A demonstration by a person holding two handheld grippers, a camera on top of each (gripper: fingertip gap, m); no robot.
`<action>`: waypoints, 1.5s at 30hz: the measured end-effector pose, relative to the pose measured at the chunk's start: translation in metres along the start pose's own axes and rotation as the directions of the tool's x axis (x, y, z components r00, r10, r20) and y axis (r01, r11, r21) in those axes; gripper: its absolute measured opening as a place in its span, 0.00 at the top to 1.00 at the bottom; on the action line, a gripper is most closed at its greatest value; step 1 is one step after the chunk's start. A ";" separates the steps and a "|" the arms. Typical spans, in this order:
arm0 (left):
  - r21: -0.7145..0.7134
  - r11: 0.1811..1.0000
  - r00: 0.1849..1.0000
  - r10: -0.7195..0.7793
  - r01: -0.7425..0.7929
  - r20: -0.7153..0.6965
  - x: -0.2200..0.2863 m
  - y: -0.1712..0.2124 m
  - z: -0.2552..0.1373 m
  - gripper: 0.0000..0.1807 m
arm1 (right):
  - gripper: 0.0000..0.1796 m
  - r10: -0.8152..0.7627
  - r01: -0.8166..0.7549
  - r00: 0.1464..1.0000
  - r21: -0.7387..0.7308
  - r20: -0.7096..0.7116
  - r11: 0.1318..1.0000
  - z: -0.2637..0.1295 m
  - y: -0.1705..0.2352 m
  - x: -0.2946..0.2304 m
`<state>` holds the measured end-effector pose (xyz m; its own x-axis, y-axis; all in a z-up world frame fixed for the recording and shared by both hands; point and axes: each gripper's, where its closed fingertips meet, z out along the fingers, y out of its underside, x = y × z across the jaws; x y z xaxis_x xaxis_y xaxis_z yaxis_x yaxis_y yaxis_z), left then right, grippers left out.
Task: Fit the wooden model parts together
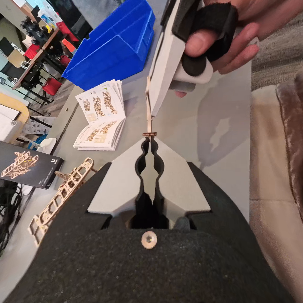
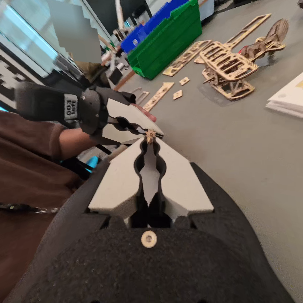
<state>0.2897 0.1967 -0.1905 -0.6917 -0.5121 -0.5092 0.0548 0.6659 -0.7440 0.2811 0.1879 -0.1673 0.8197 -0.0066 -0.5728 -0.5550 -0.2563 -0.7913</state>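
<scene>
While both grippers meet above the grey table, the views show the following.

Left wrist view
- Left gripper (image 1: 149, 139): fingertips pressed together at 12 o'clock of its own body, pinching the near end of a thin wooden strip (image 1: 148, 113).
- Wooden strip: long axis runs almost straight up the frame, from the left tips toward 12 o'clock, leaning slightly to 11; its far end lies flat against the right gripper (image 1: 151, 117).
- Small toothed wooden piece (image 1: 149, 134): sits crosswise on the strip just beyond the left tips, its axis running 9 to 3 o'clock.
- Right gripper: comes down from 1 o'clock, held by a hand (image 1: 242, 37); whether its fingers are closed cannot be told from this side.
- Table (image 1: 180, 101): open instruction booklet (image 1: 100, 114) at 10 o'clock, blue bin (image 1: 113, 49) beyond it at 11, dark box (image 1: 27, 165) at 9, flat wooden frame part (image 1: 65, 185) at 8, just beside the gripper body.

Right wrist view
- Right gripper (image 2: 149, 139): tips closed on the small wooden assembly at 12 o'clock.
- Toothed wooden piece (image 2: 150, 132): seen face-on as a small star, just past the right tips.
- Left gripper (image 2: 159, 133): enters from 9 o'clock, fingers closed, their tips touching the toothed piece.
- Wooden model body (image 2: 227, 68): stands on the table (image 2: 213, 147) at 1 o'clock, well apart from the grippers, long axis running 10 to 4 o'clock.
- Loose flat wooden parts (image 2: 157, 96): at 12 o'clock, between the grippers and the green bin (image 2: 167, 45).
- Booklet (image 2: 288, 98): at 2 o'clock, at the frame's edge.
</scene>
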 end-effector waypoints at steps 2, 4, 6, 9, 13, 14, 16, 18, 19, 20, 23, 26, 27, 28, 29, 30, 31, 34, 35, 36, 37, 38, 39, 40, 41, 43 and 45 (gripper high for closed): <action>-0.029 0.999 0.999 0.034 -0.034 0.003 0.003 0.002 -0.005 1.00 | 0.96 0.057 -0.059 0.997 0.035 0.052 0.998 0.000 0.002 -0.002; -0.069 0.996 0.998 0.065 -0.065 -0.005 0.005 0.005 -0.009 1.00 | 0.92 0.082 -0.085 0.994 0.031 0.071 0.996 -0.003 -0.001 0.002; -0.120 0.989 0.996 0.088 -0.087 -0.001 0.002 0.011 -0.009 1.00 | 0.90 0.070 -0.071 0.997 0.040 0.020 0.997 -0.010 -0.003 0.017; -0.190 0.981 0.999 0.044 -0.041 0.010 -0.008 0.025 -0.005 1.00 | 0.89 0.034 -0.028 0.992 0.050 -0.125 0.998 -0.028 0.002 0.046; -0.295 0.946 0.991 -0.132 0.135 0.031 -0.024 0.046 -0.010 1.00 | 0.86 -0.100 0.115 0.945 0.031 -0.311 0.993 -0.047 0.002 0.070; -0.312 0.929 0.980 -0.186 0.197 0.063 -0.030 0.052 -0.015 1.00 | 0.85 -0.142 0.160 0.928 0.024 -0.344 0.987 -0.047 -0.001 0.073; -0.340 0.879 0.940 -0.335 0.334 0.060 -0.031 0.066 -0.026 1.00 | 0.84 -0.224 0.241 0.900 -0.001 -0.374 0.970 -0.038 -0.007 0.077; -0.361 0.817 0.887 -0.454 0.450 0.079 -0.030 0.085 -0.040 1.00 | 0.83 -0.289 0.289 0.886 -0.057 -0.363 0.956 -0.018 -0.010 0.081; -0.357 0.809 0.879 -0.469 0.467 0.086 -0.033 0.091 -0.047 1.00 | 0.81 -0.299 0.281 0.884 -0.105 -0.359 0.954 -0.007 -0.009 0.085; -0.361 0.805 0.876 -0.476 0.470 0.079 -0.034 0.096 -0.054 1.00 | 0.79 -0.313 0.278 0.885 -0.149 -0.344 0.949 0.005 -0.009 0.088; -0.344 0.807 0.871 -0.486 0.480 0.075 -0.043 0.107 -0.064 1.00 | 0.75 -0.374 0.326 0.873 -0.197 -0.312 0.925 0.037 -0.020 0.097; -0.321 0.776 0.829 -0.556 0.544 0.059 -0.047 0.112 -0.068 1.00 | 0.75 -0.328 0.300 0.906 -0.140 -0.269 0.944 0.059 -0.030 0.103; -0.319 0.762 0.813 -0.580 0.563 0.047 -0.046 0.115 -0.068 1.00 | 0.75 -0.298 0.274 0.917 -0.123 -0.266 0.954 0.062 -0.033 0.104; -0.321 0.751 0.802 -0.596 0.576 0.044 -0.046 0.118 -0.068 1.00 | 0.75 -0.282 0.262 0.924 -0.108 -0.258 0.959 0.063 -0.035 0.103; -0.319 0.743 0.792 -0.610 0.589 0.042 -0.047 0.120 -0.068 1.00 | 0.75 -0.276 0.263 0.928 -0.085 -0.252 0.961 0.062 -0.038 0.102; -0.318 0.730 0.776 -0.630 0.605 0.031 -0.046 0.120 -0.068 1.00 | 0.75 -0.270 0.262 0.924 -0.065 -0.271 0.963 0.060 -0.041 0.103; -0.313 0.715 0.756 -0.654 0.625 0.017 -0.045 0.121 -0.067 1.00 | 0.75 -0.266 0.259 0.918 -0.062 -0.294 0.964 0.057 -0.041 0.106; -0.292 0.662 0.683 -0.729 0.690 -0.037 -0.041 0.119 -0.064 1.00 | 0.79 -0.287 0.291 0.922 -0.026 -0.260 0.956 0.053 -0.044 0.098; -0.290 0.645 0.663 -0.747 0.707 -0.047 -0.040 0.119 -0.063 1.00 | 0.81 -0.289 0.298 0.921 -0.007 -0.260 0.955 0.052 -0.047 0.096; -0.285 0.623 0.638 -0.768 0.729 -0.047 -0.042 0.120 -0.062 1.00 | 0.81 -0.281 0.292 0.924 0.004 -0.259 0.956 0.050 -0.048 0.097; -0.276 0.596 0.605 -0.794 0.754 -0.063 -0.042 0.119 -0.060 1.00 | 0.80 -0.266 0.278 0.930 0.012 -0.254 0.960 0.050 -0.049 0.098; -0.267 0.572 0.571 -0.816 0.776 -0.087 -0.042 0.118 -0.058 1.00 | 0.80 -0.250 0.262 0.936 0.017 -0.248 0.965 0.050 -0.050 0.099; -0.261 0.551 0.547 -0.832 0.792 -0.096 -0.042 0.118 -0.056 1.00 | 0.80 -0.237 0.248 0.943 0.018 -0.235 0.969 0.050 -0.049 0.099; -0.268 0.537 0.534 -0.841 0.800 -0.091 -0.042 0.121 -0.053 1.00 | 0.80 -0.228 0.237 0.948 0.016 -0.221 0.971 0.050 -0.049 0.099; -0.286 0.528 0.528 -0.845 0.800 -0.082 -0.040 0.125 -0.050 1.00 | 0.80 -0.218 0.227 0.952 0.015 -0.216 0.974 0.051 -0.049 0.099; -0.322 0.519 0.529 -0.846 0.792 -0.063 -0.036 0.132 -0.045 1.00 | 0.79 -0.210 0.218 0.955 0.018 -0.210 0.976 0.051 -0.049 0.099; -0.300 0.524 0.527 -0.846 0.797 -0.077 -0.038 0.127 -0.042 1.00 | 0.80 -0.206 0.214 0.956 0.020 -0.207 0.977 0.051 -0.049 0.099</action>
<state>0.2927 0.3233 -0.2479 -0.4665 -0.7915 0.3948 -0.7389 0.1035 -0.6658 0.3827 0.2489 -0.1961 0.9275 -0.1540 -0.3407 -0.3692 -0.2328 -0.8997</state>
